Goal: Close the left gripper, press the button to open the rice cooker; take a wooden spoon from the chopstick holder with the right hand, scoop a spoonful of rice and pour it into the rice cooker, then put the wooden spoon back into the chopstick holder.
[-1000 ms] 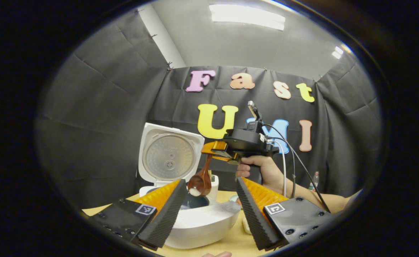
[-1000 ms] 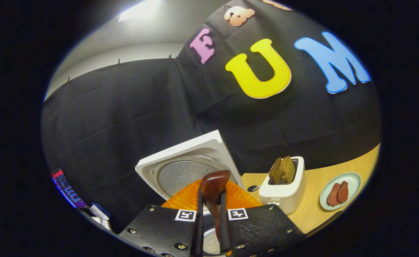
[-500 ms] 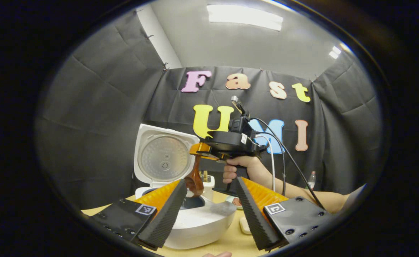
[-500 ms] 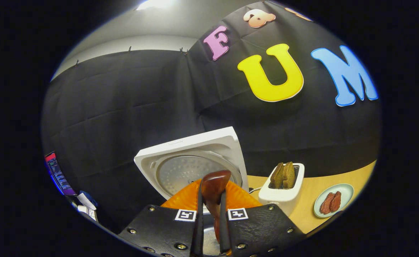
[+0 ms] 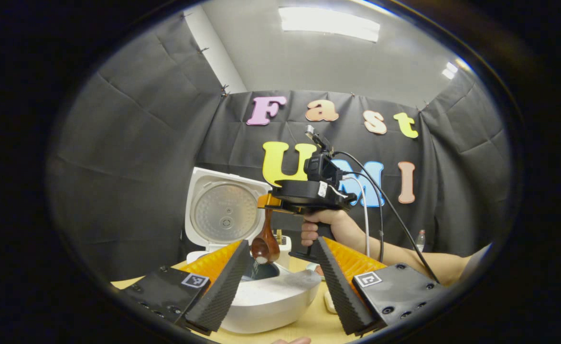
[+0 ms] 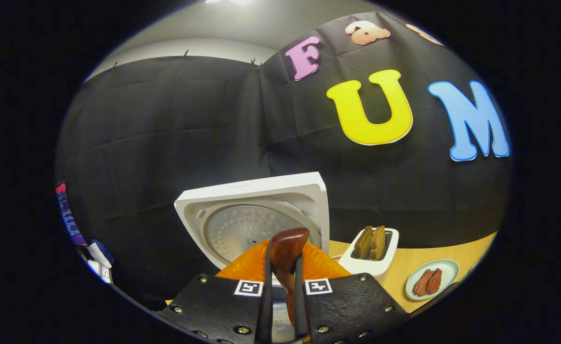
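Two tools are in my hands. My left tool [image 5: 280,272] sits low in the left gripper view with its fingers spread apart, holding nothing. Between them stands the white cooker [image 5: 266,296] on the tan bench [image 5: 309,325], its lid [image 5: 223,210] raised upright behind the pot. My right tool [image 5: 280,203], gripped by my right hand [image 5: 330,229], hovers above the cooker, its fingers pressed together on the spoon [image 5: 265,241] handle. That spoon hangs bowl-down over the pot opening, with white rice [image 5: 260,260] at its lower edge. In the right gripper view, the spoon's handle end [image 6: 287,246] sticks up between the clamped fingers. To the right stand a white toaster [image 6: 371,255] holding bread and a plate [image 6: 447,270] of reddish food.
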Motion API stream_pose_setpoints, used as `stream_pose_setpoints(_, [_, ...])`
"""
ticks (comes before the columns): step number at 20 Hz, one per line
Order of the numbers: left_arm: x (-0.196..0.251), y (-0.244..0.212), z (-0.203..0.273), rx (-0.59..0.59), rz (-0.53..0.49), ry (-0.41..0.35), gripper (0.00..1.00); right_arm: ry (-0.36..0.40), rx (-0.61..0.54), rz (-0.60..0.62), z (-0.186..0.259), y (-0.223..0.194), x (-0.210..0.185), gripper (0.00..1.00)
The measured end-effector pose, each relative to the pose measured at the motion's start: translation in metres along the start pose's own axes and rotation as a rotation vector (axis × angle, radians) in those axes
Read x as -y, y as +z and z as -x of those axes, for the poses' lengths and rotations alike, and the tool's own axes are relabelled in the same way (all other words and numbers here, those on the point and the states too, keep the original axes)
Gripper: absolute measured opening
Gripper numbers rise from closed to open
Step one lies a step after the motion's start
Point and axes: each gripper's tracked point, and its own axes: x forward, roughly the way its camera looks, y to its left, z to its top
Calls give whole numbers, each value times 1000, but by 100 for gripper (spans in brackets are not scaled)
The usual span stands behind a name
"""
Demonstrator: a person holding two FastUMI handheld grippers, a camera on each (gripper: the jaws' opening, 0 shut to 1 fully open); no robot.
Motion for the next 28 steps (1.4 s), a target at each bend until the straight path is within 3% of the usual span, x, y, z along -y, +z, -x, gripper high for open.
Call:
stream_pose_setpoints(16, [-5, -1, 4, 0, 21, 11, 96, -23, -19, 93, -4, 7, -20, 18])
stream_pose_setpoints(28, [-4, 1, 5, 6, 16, -2, 96, -48, 10, 230, 3, 22, -35, 18])
